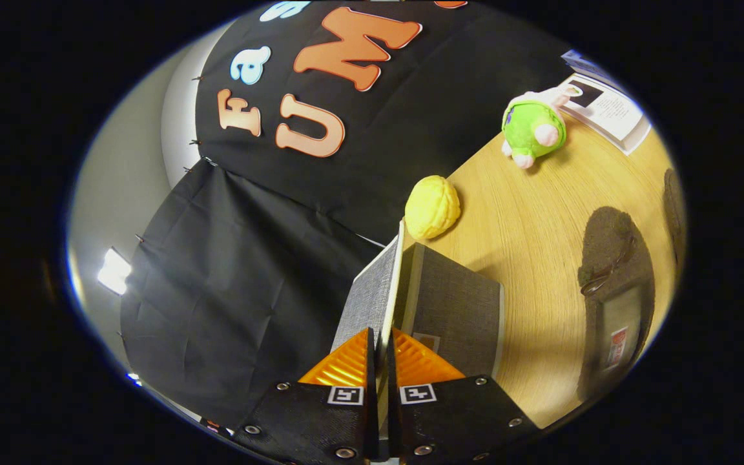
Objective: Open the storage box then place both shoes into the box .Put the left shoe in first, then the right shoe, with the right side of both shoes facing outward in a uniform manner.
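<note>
The view is strongly rolled, so the wooden table [527,213] slants. My gripper [382,352] is shut on the edge of the grey fabric lid [372,290] of the storage box, both fingers pressing its thin edge. The lid is lifted up, standing away from the grey box body [456,310] beside it. The box interior is hidden. A dark shoe [614,284] lies on the table beyond the box. The edge of a second dark shoe [672,213] shows farther out.
A yellow walnut-shaped toy [432,206] rests just beyond the lid's far end, near the black cloth wall [249,271]. A green and pink plush toy [533,129] and a white booklet [608,110] lie at the far side of the table.
</note>
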Action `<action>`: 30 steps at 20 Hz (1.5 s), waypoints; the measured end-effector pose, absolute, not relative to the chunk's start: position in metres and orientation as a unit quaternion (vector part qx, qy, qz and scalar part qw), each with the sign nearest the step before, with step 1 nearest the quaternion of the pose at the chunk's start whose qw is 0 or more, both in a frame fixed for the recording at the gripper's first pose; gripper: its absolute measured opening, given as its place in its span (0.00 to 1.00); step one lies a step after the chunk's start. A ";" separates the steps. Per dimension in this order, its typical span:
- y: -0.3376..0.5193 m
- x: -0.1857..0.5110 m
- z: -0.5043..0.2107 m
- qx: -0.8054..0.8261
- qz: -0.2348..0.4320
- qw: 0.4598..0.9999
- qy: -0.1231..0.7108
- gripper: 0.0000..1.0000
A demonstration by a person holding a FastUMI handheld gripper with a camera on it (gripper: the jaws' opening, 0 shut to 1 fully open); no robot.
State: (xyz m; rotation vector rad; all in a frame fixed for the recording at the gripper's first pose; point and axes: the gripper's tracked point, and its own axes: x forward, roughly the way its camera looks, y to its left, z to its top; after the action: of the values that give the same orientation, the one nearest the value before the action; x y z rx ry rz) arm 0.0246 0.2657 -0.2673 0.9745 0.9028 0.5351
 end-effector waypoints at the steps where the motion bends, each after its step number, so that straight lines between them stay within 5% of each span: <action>1: 0.268 0.028 -0.261 0.446 0.246 0.756 0.411 0.06; 20: 0.416 0.039 -0.139 0.467 0.318 0.732 0.381 0.10; 22: 0.439 0.038 -0.138 0.454 0.328 0.733 0.386 0.16; 30: 0.502 0.017 -0.139 0.429 0.359 0.723 0.405 0.69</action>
State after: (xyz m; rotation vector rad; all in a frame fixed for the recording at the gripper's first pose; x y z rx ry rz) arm 0.0175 0.5020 -0.1395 0.9474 0.8938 0.7919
